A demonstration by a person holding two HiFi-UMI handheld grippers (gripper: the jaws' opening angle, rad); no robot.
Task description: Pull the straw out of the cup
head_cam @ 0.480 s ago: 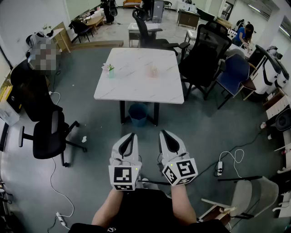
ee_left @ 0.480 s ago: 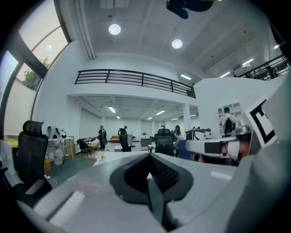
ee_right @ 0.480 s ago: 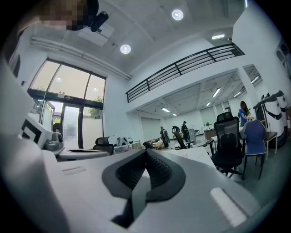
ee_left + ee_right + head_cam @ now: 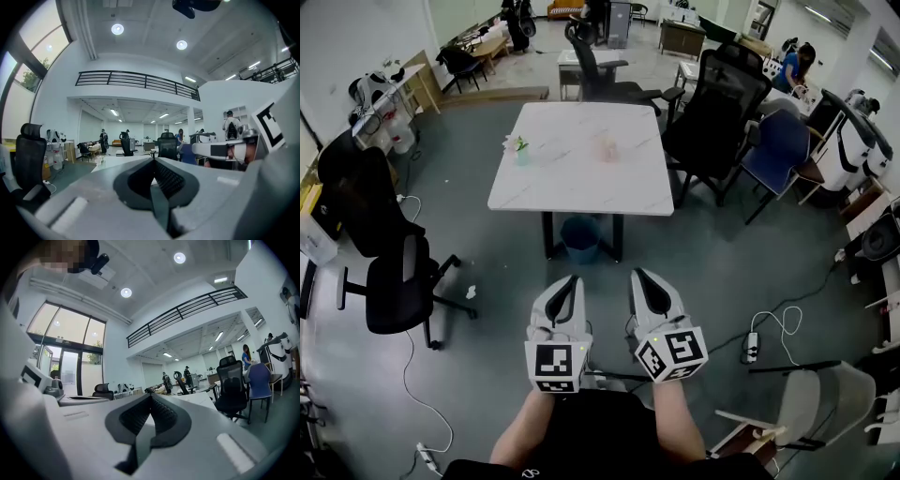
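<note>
A clear pinkish cup stands near the middle of the white marble table some way ahead of me; its straw is too small to make out. A small green pot with a plant stands at the table's left side. My left gripper and right gripper are held side by side over the grey floor, well short of the table. Both are shut with nothing between the jaws, as the left gripper and right gripper show in their own views.
A blue bin sits under the table. Black office chairs stand at the left, behind the table and at the right. Cables and a power strip lie on the floor at the right.
The view has crept slightly toward the table and tilted; the blurred figure at the left edge is out of sight. Both grippers keep their pose.
</note>
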